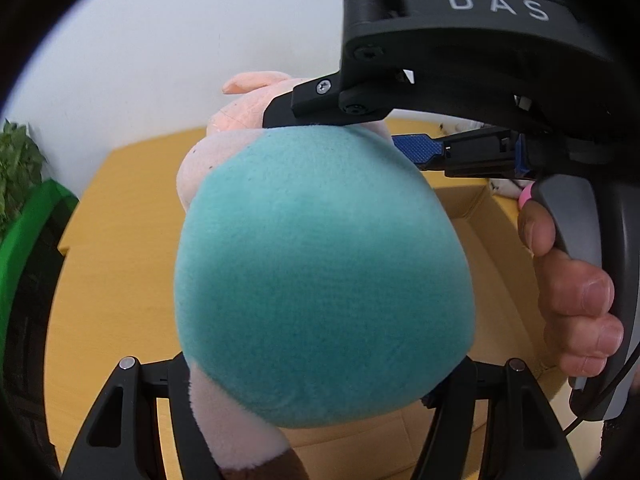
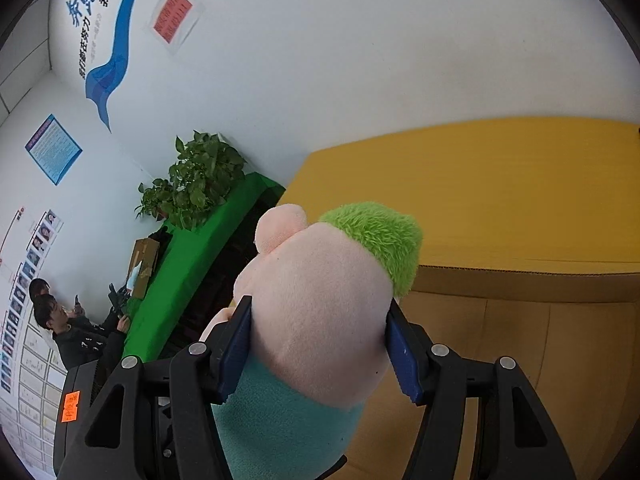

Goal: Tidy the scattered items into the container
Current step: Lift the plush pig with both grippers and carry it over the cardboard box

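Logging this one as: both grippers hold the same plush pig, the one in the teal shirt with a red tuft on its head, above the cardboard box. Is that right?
Not quite: the tuft is green, not red. The right wrist view shows the lime-green tuft on the plush pig, clamped by the right gripper. The rest stands: the left gripper holds its teal body over the cardboard box.

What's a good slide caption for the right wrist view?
Right gripper clamps the plush toy's pink head above the open cardboard box.
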A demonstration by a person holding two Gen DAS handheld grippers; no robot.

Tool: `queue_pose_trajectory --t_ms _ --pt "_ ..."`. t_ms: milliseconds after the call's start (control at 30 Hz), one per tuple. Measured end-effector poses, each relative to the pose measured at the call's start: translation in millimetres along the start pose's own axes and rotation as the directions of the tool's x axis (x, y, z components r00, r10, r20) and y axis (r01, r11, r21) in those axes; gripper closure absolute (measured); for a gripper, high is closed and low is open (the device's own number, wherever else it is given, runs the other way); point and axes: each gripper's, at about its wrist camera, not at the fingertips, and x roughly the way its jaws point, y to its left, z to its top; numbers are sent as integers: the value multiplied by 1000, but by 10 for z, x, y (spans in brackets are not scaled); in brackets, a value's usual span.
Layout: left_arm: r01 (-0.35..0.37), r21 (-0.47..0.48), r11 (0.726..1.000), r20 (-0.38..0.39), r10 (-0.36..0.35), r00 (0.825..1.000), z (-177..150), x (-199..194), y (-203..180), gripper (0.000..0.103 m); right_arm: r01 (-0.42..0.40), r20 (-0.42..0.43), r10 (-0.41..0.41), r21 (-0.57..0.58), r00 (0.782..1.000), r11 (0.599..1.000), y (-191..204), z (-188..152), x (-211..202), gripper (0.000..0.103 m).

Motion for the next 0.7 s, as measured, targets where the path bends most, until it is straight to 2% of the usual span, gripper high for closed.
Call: queue_pose_trajectory --t_ms 133,333,567,700 --pt "-2 -35 999 -89 -1 996 -91 425 174 37 1 -48 1 39 999 999 -306 -56 428 37" --pt "-41 -49 998 -215 29 976 -266 914 321 37 -5 -117 17 100 993 995 -706 -210 970 37" --pt "-60 -71 996 -274 38 961 -471 1160 470 36 -27 -141 44 115 989 993 -941 -348 1248 36" --pt "-77 -79 994 -279 53 959 -540 1180 526 32 -63 -114 76 112 991 992 -998 -397 1330 36"
